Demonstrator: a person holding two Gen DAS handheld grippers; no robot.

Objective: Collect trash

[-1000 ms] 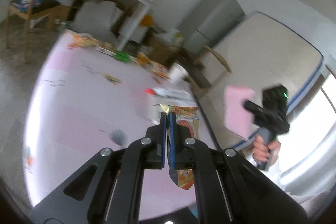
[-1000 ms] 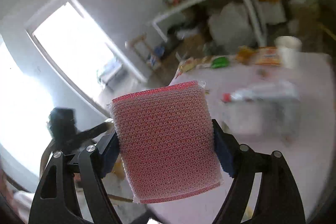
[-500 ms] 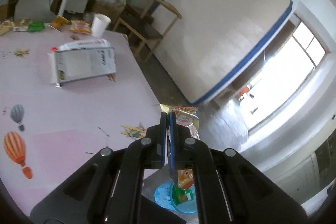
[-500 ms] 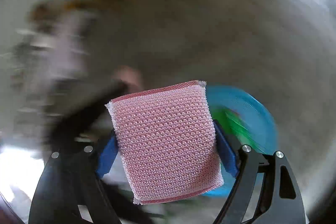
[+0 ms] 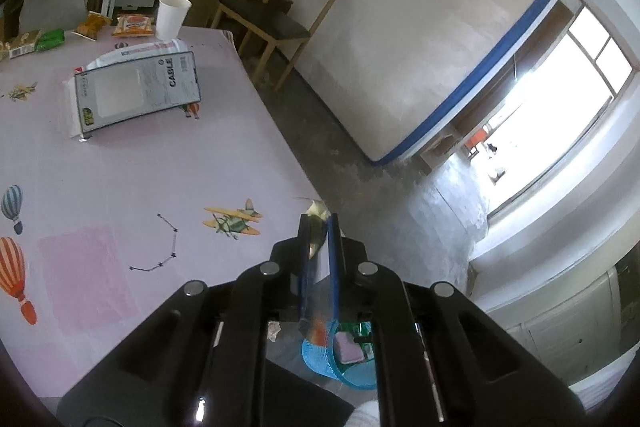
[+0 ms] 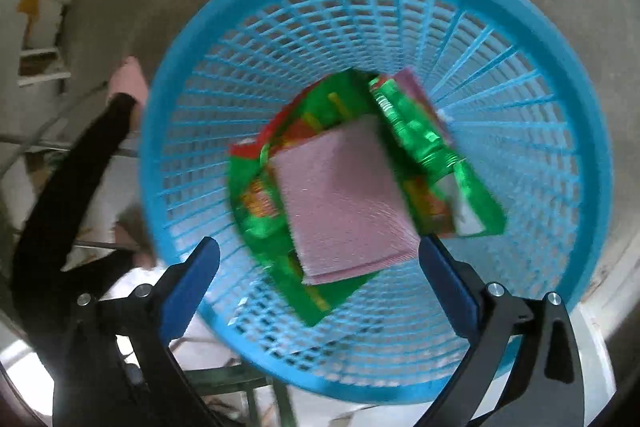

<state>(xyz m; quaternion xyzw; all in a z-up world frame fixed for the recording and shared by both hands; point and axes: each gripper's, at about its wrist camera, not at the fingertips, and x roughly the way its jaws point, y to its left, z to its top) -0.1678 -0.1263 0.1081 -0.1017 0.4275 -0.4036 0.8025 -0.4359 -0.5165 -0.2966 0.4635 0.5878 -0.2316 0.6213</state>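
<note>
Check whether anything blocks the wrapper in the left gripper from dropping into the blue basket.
Nothing visible blocks it. The left gripper is shut on the snack wrapper just past the table's edge, and the blue basket stands below it on the floor, its mouth open.

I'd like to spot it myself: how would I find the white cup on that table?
Start at the pink table and follow it to its far corner, near the wooden chair. The white paper cup stands upright there, right of the orange snack packet; it is the only tall, plain thing among flat wrappers.
</note>
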